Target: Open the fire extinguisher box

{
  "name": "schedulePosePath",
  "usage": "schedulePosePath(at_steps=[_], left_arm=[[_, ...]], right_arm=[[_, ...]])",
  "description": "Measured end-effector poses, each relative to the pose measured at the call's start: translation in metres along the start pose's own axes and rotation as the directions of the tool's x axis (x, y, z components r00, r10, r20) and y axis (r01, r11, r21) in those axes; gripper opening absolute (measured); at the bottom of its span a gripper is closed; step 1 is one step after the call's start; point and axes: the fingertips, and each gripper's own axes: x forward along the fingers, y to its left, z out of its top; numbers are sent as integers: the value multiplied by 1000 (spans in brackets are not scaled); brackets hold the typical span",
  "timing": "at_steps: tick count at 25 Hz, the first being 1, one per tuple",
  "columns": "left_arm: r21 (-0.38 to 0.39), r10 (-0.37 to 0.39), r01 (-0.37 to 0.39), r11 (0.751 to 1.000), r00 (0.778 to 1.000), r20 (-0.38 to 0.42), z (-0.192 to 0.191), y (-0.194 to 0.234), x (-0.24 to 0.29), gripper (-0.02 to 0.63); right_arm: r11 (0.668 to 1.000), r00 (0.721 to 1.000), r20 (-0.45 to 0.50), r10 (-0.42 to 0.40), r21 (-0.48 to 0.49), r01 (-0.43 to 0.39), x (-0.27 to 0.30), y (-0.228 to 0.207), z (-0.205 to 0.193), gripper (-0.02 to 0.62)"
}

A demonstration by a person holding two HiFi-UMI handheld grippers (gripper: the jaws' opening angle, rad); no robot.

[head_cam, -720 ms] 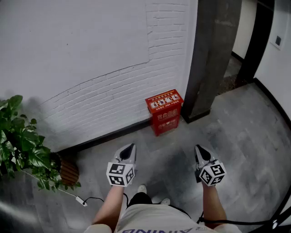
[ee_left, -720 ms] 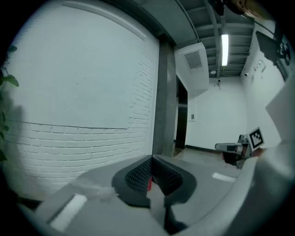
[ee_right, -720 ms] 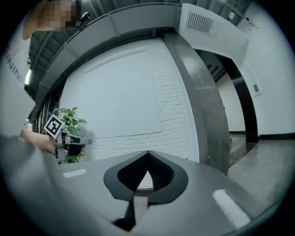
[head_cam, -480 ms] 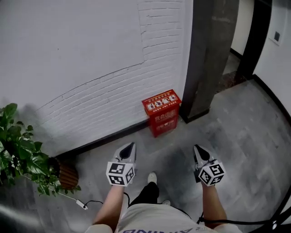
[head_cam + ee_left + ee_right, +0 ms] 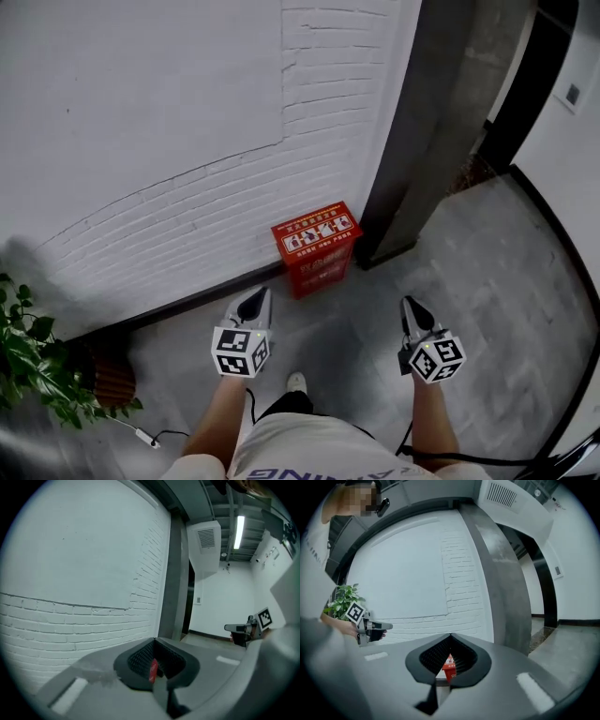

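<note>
The red fire extinguisher box (image 5: pixel 316 246) stands shut on the floor against the white brick wall (image 5: pixel 169 122), beside a dark pillar (image 5: pixel 422 122). My left gripper (image 5: pixel 255 298) is held in the air short of the box and to its left, its jaws shut on nothing. My right gripper (image 5: pixel 412 307) hangs off to the box's right, also shut and empty. In the left gripper view the tips (image 5: pixel 154 640) meet, and a sliver of the red box (image 5: pixel 153 671) shows behind them. The right gripper view shows the box (image 5: pixel 449 666) beyond its closed tips (image 5: pixel 450 634).
A potted plant (image 5: pixel 33 361) stands at the far left by the wall, with a white cable and plug (image 5: pixel 145 436) on the grey floor. A dark doorway (image 5: pixel 525 84) lies beyond the pillar at the right. The person's shoe (image 5: pixel 296 382) is below the box.
The person has stepped forward, so the box now sits nearer and more to the left in view; the plant has slid towards the left edge. Both grippers stay shut.
</note>
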Motion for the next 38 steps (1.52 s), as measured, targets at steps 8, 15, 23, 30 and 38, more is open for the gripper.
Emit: schedulePosePath(at_steps=[8, 15, 23, 30, 38], left_arm=[[3, -31, 31, 1000, 1000, 1, 33, 45, 81, 5], [-28, 31, -31, 999, 999, -11, 34, 60, 129, 5], [-42, 217, -217, 975, 976, 0, 45, 75, 204, 5], [-125, 404, -406, 905, 914, -42, 29, 90, 241, 5], [-119, 447, -468, 876, 878, -170, -78, 105, 279, 5]], right_arm=[[999, 999, -35, 12, -35, -13, 88, -16, 28, 5], [991, 990, -68, 126, -30, -128, 170, -41, 33, 5], [940, 934, -108, 339, -2, -341, 284, -93, 38, 5], [847, 827, -211, 522, 12, -532, 359, -121, 21, 5], [826, 773, -325, 545, 55, -560, 401, -139, -74, 5]])
